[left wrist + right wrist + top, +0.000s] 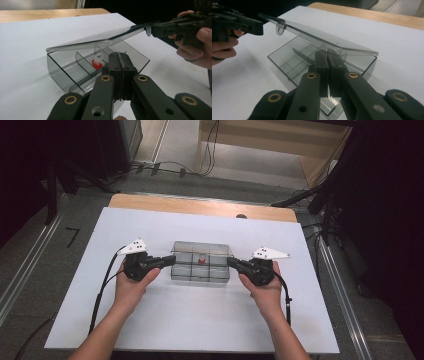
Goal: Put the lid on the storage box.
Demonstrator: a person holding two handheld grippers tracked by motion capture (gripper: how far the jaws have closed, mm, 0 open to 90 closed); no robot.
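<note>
Clear compartment box (200, 261) mid-bench (200, 320), lid (100, 40) part-raised, left gripper (169, 260) and right gripper (233, 262) at its two ends, both sets of fingers together, exact contact with the box hidden, small red-and-white item (97, 62) in an inner compartment, too small to identify.

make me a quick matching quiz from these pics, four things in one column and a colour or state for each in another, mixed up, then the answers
Things
1. clear hinged lid of the smoky plastic compartment box
2. small round-based piece with a white loop inside the box
3. board covering the table
4. bare strip of tabletop at the far edge

Colour or state
A. tan wood
B. red at its base
C. lifted and tilted, with a gripper at each end
D. plain white

Pairs: 1-C, 2-B, 3-D, 4-A
</note>
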